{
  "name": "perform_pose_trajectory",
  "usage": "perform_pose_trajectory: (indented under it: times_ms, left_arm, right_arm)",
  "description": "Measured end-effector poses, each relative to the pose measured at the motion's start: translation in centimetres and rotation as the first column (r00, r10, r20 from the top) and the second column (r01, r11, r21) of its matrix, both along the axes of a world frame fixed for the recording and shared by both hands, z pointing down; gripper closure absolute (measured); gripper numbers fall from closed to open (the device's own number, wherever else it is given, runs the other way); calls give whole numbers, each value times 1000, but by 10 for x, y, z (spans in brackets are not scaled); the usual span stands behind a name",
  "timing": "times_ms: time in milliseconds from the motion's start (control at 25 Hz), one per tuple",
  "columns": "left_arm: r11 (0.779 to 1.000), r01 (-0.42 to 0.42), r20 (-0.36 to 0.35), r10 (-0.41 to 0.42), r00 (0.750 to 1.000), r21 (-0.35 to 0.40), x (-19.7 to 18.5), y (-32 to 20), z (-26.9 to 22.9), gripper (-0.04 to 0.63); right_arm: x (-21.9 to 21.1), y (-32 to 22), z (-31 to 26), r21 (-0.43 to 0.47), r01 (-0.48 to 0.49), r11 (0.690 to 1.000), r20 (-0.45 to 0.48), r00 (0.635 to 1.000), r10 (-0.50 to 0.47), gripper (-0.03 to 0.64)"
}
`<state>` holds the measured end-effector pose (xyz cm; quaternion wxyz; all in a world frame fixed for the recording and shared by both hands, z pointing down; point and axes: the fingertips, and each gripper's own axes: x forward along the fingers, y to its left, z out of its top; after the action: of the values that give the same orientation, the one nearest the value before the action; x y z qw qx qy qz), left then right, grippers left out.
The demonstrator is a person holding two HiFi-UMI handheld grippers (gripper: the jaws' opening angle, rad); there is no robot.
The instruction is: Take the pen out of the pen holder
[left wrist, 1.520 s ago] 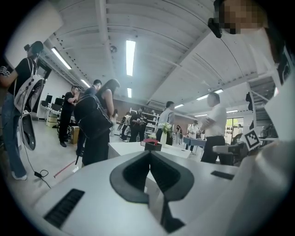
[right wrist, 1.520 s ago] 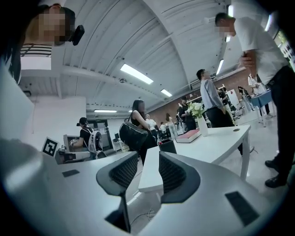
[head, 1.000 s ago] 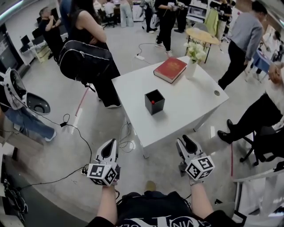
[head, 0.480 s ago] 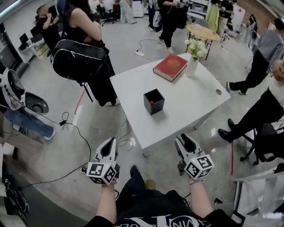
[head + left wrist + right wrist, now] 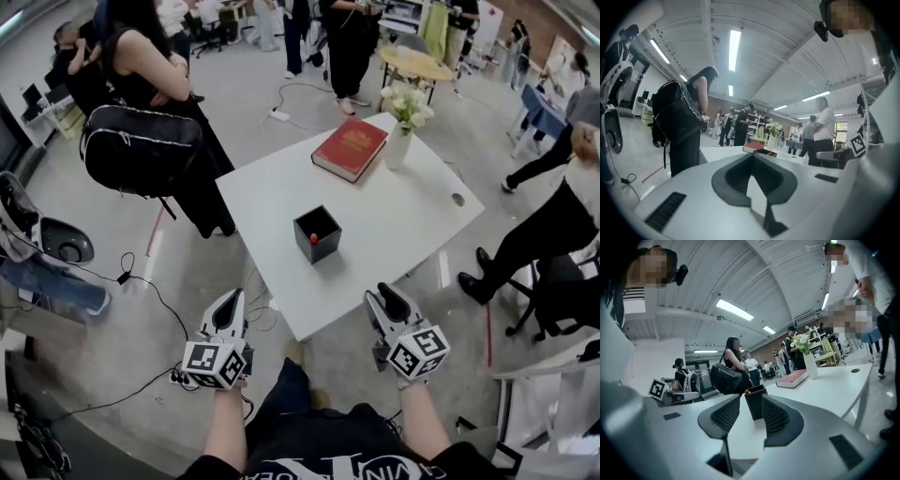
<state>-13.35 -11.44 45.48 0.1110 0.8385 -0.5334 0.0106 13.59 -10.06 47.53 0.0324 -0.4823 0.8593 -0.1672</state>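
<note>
Pre-grasp approach.
Left gripper [image 5: 228, 305] and right gripper [image 5: 384, 302] empty, jaws apart, short of table [image 5: 412, 206]; right aimed at pen holder [image 5: 318, 234], likely for pen [image 5: 313, 238].

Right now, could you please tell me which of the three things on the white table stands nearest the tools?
The black pen holder, with a red-tipped pen inside; the red book and the flower vase sit at the far edge.
</note>
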Motion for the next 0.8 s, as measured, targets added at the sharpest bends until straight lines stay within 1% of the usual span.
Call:
perform_pose_trajectory:
  times_ms: [160,520,680,800]
  left_arm:
    - [1000,-30,-1,30,1000,-8,2,-28,2,591]
    - [998,-57,-3,57,998,-39,-9,-85,11,591]
    - [996,-77,-8,77,997,-48,-11,-110,13,591]
    - [994,-96,-14,96,995,-56,-11,-127,16,591]
  right_arm:
    - [-5,-24,0,-5,-8,1000,1,1000,8,462]
    - [-35,-75,4,-24,21,1000,-9,1000,-21,462]
    - [-51,-95,4,-23,42,999,-30,999,-43,462]
    - [-71,-106,2,-12,84,996,-77,993,-85,462]
